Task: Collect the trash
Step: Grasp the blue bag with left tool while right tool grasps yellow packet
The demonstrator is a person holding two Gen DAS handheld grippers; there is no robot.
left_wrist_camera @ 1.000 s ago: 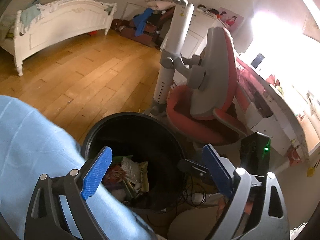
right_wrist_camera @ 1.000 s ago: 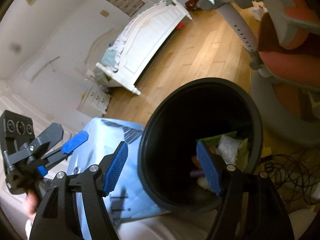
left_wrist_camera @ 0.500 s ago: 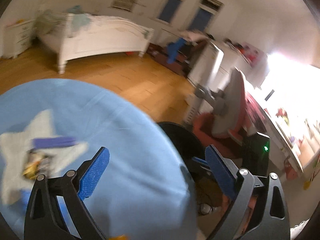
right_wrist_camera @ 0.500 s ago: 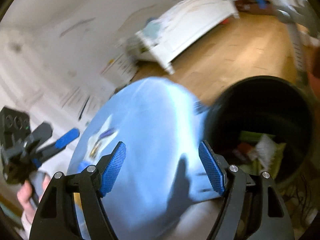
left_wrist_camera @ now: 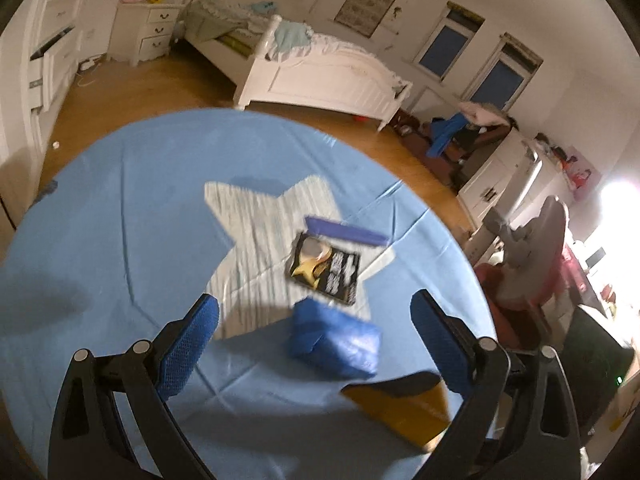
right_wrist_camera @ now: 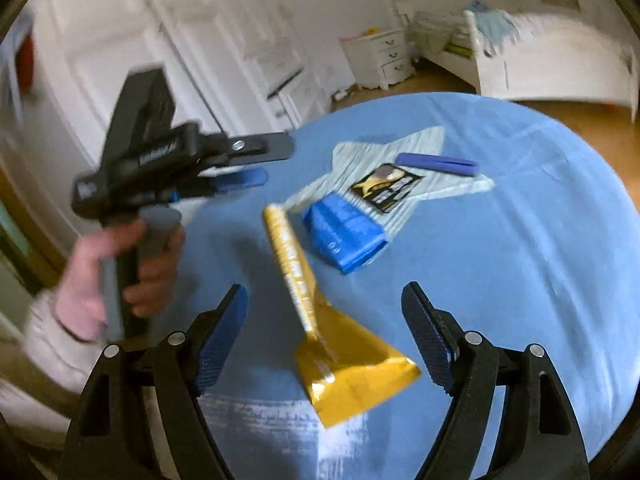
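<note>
Both grippers are hanging spread and empty over the blue table [left_wrist_camera: 120, 220]; the right gripper [right_wrist_camera: 324, 336] has just been narrowing, with nothing between its pads. The yellow wrapper [right_wrist_camera: 344, 364] is lying just ahead of it. The left gripper [left_wrist_camera: 316, 344] is facing the blue packet [left_wrist_camera: 336, 340]. The black card [left_wrist_camera: 326, 268] looks flat, though blurred, and may be slipping from a pinch.

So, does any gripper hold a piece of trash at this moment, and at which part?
No, neither holds anything. The left gripper and right gripper are both open above the table; the yellow wrapper lies untouched there.
</note>
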